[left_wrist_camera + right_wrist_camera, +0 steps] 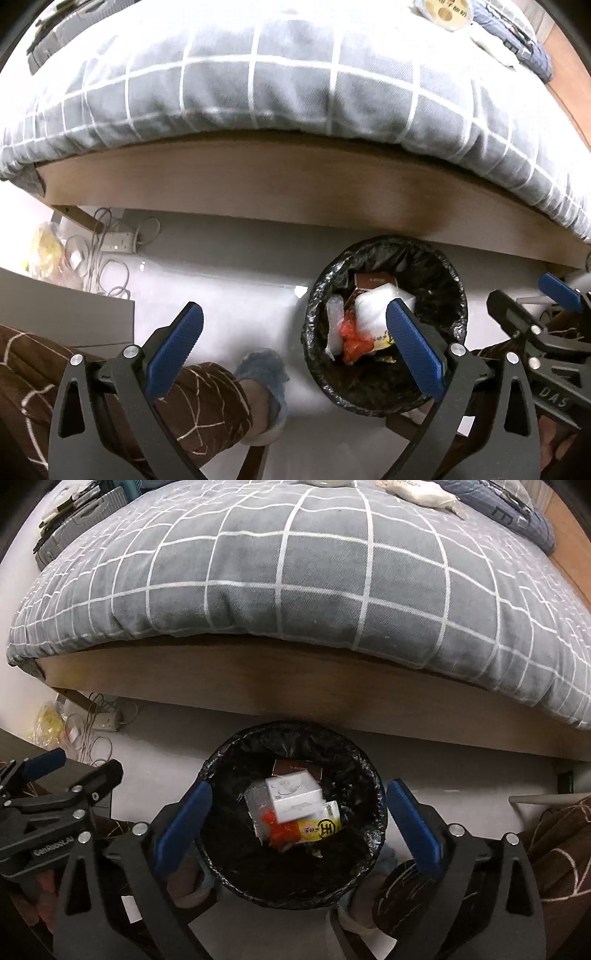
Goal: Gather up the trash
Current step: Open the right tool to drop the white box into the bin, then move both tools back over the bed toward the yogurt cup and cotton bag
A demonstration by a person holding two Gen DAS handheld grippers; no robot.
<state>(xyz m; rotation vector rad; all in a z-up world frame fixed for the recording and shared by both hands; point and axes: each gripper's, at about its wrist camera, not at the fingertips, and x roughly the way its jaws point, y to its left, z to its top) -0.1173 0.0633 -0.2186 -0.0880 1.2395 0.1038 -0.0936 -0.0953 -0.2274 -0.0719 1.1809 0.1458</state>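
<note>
- The round bin lined with a black plastic bag [295,882] is seen on the pale floor, just near of the wooden bed frame [295,698].
- The right gripper [297,823] is held above the bin, its blue-padded fingers [413,830] spread wide at either side of the rim, nothing between them.
- A white box [293,799] lies inside on a yellow packet [321,827] and an orange wrapper [280,830] (a brown carton [299,767] lies farther back).
- The left gripper [295,343] is held left of the bin, fingers [177,343] apart and empty.
- A grey checked quilt [295,572] covers the bed.
</note>
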